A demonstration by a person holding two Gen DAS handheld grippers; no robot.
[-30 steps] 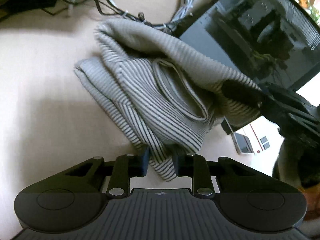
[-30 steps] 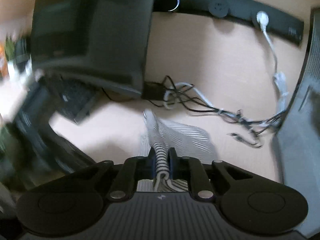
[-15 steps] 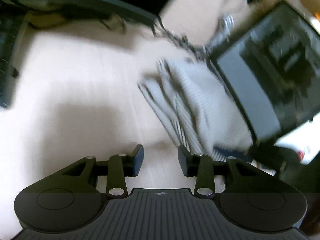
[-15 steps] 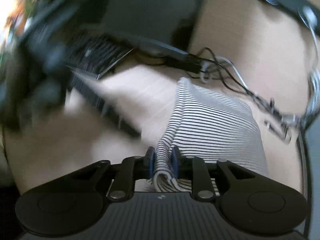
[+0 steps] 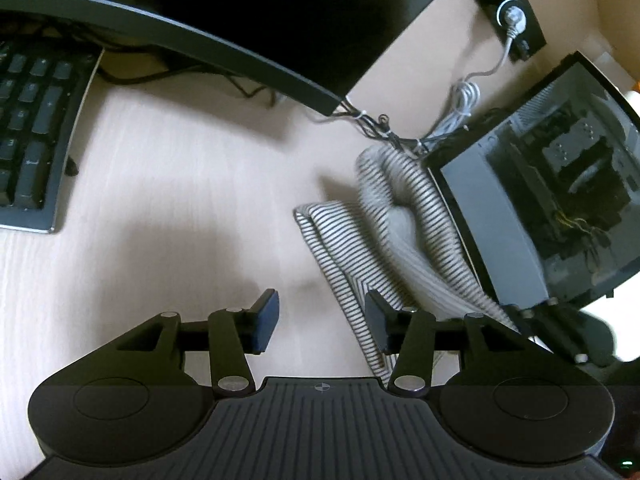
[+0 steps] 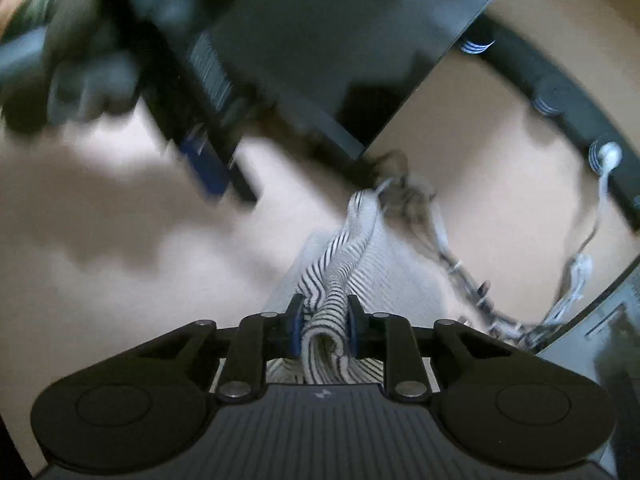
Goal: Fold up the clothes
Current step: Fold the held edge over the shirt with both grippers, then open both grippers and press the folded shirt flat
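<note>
A grey-and-white striped garment [image 5: 384, 236] lies bunched on the pale desk, against the computer case. My left gripper [image 5: 320, 320] hovers just left of its near edge; its jaws are opening, with bare desk between them. In the right wrist view the striped garment [image 6: 340, 276] runs away from me toward the cables. My right gripper [image 6: 322, 328] is closing, its pads pressing a thick fold of the garment. In the left wrist view the right gripper's dark body [image 5: 560, 336] shows at the garment's right end.
A keyboard [image 5: 32, 136] sits at the far left. A monitor [image 5: 224, 12] overhangs the back of the desk [image 5: 168, 208]. A glass-sided computer case [image 5: 540, 200] stands at the right. Tangled cables [image 5: 400, 132] and a power strip [image 6: 576, 120] lie behind the garment.
My left gripper let go of the garment's edge, opened and drew back to the left. My right gripper kept its hold on the fold and rolled, shifting the cloth toward the case.
</note>
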